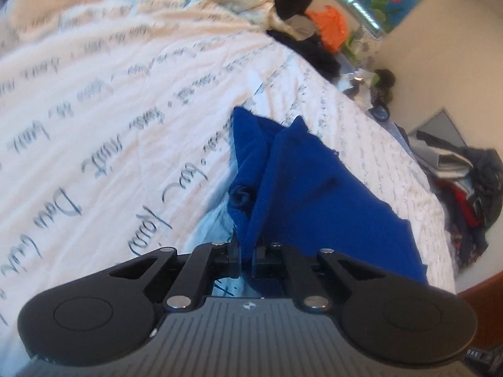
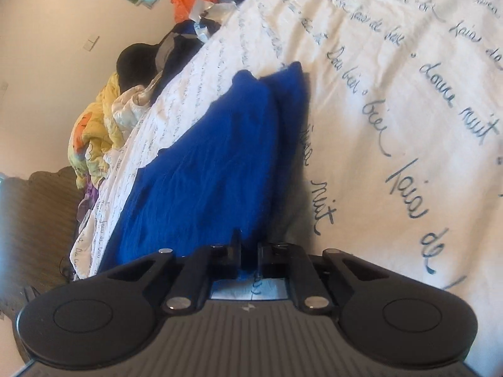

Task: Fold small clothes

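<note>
A deep blue knit garment (image 1: 314, 188) is seen lying on the bed (image 1: 110, 94), running from lower centre up toward mid-frame in both views, its weave soft and slightly fuzzy, its far end drawn into two pointed peaks. The bedcover is creased white cotton printed with looping dark script. The left tongs (image 1: 247, 256) are clenched on a raised fold of the blue cloth; the right tongs (image 2: 249, 256) are likewise clamped on its near edge. The pinched cloth is hidden behind the black fingers. A blurred heap of clothes (image 1: 301, 15) is made out at the upper right.
</note>
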Motion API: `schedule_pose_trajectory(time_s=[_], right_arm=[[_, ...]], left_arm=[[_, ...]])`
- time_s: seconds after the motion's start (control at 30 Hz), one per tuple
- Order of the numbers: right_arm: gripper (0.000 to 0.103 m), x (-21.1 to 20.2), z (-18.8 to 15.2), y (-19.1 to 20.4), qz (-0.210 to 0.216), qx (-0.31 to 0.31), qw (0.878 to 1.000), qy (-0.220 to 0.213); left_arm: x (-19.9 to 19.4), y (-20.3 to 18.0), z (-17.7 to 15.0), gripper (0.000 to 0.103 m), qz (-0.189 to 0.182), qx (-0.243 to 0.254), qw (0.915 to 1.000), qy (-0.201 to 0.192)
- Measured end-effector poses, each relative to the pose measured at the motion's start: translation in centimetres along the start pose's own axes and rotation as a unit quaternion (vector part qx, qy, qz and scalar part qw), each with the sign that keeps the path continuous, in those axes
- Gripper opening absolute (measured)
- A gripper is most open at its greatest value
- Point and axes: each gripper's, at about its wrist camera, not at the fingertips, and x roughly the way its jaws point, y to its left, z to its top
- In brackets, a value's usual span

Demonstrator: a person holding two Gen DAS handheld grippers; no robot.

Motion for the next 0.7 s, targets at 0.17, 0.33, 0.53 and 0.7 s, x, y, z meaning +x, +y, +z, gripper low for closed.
schedule_pose_trajectory(time_s=[0.17, 0.33, 0.53, 0.7], right_arm=[[0.009, 0.5, -0.7, -2.8, -0.013, 0.033, 0.999, 0.005], [0.060, -1.5, 0.8, -0.7, -0.048, 0.011, 0.998, -0.045], [0.066, 3.7, 5.5, 8.9, -0.073, -0.184, 0.976, -0.090], [0.064, 15.7, 6.5, 13.5, -0.166, -0.333, 0.927, -0.051]], left_arm=[[1.5, 0.9, -1.1, 0.022, 0.022, 0.043, 0.9986, 0.021], [-3.0, -1.4, -0.9, 0.091, 0.103, 0.109, 0.9829, -0.107], [3.5, -10.6, 1.0, 0.087, 0.078, 0.248, 0.9582, -0.120], [14.5, -14.9, 0.4, 0.079, 0.112, 0.355, 0.9260, -0.063]])
